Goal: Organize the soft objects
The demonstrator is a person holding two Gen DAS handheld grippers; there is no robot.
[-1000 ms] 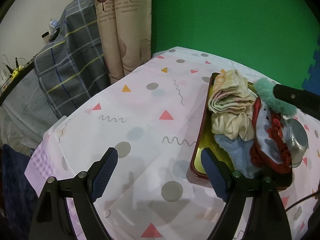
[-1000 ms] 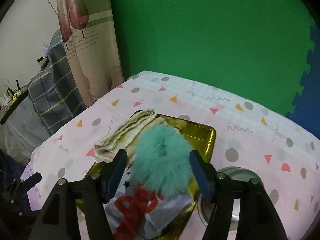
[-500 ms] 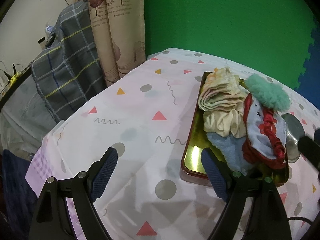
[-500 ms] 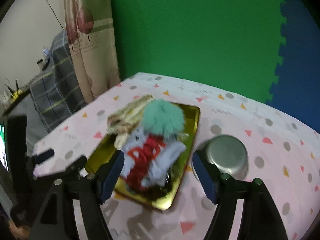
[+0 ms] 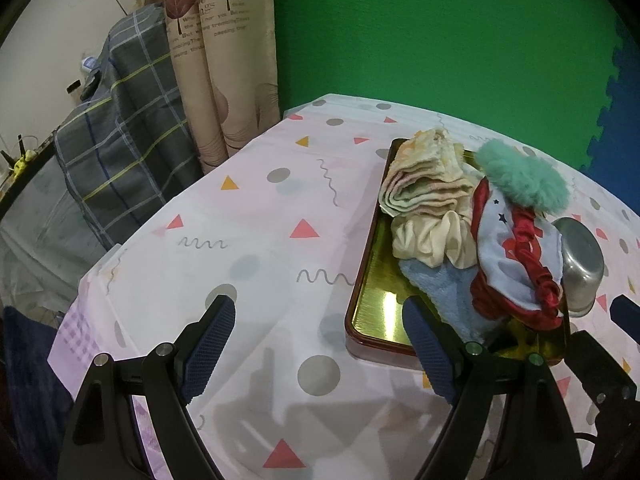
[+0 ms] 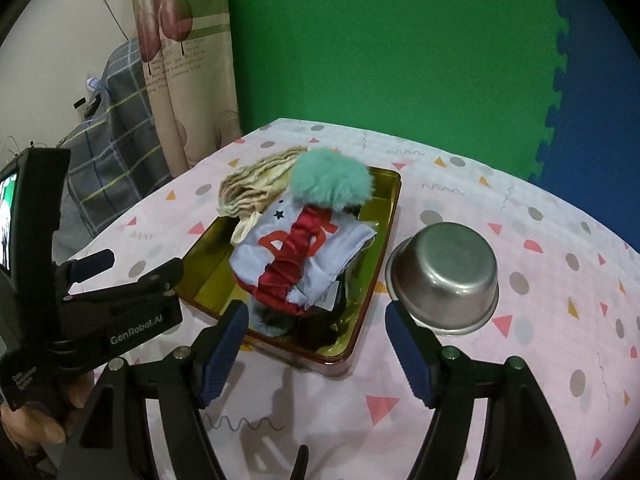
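A gold tray (image 5: 374, 312) (image 6: 204, 266) with a red rim sits on the patterned tablecloth and holds a pile of soft things. In it lie a folded yellowish cloth (image 5: 424, 180) (image 6: 248, 184), a cream scrunchie (image 5: 432, 236), a blue towel (image 5: 444, 296), a light blue and red fabric piece (image 5: 508, 264) (image 6: 296, 256) and a teal fluffy pom (image 5: 520, 176) (image 6: 330, 180) on top. My left gripper (image 5: 320, 352) is open and empty, near the tray's front left corner. My right gripper (image 6: 316, 348) is open and empty, in front of the tray.
An upside-down steel bowl (image 6: 444, 276) (image 5: 580, 264) stands right of the tray. The left gripper's body (image 6: 80, 312) fills the left of the right wrist view. A plaid-covered object (image 5: 116, 152) and a curtain (image 5: 224, 60) stand beyond the table's left edge.
My right gripper has let go of the teal pom, left it on top of the pile, and pulled back toward the table's front edge. The left gripper has barely moved.
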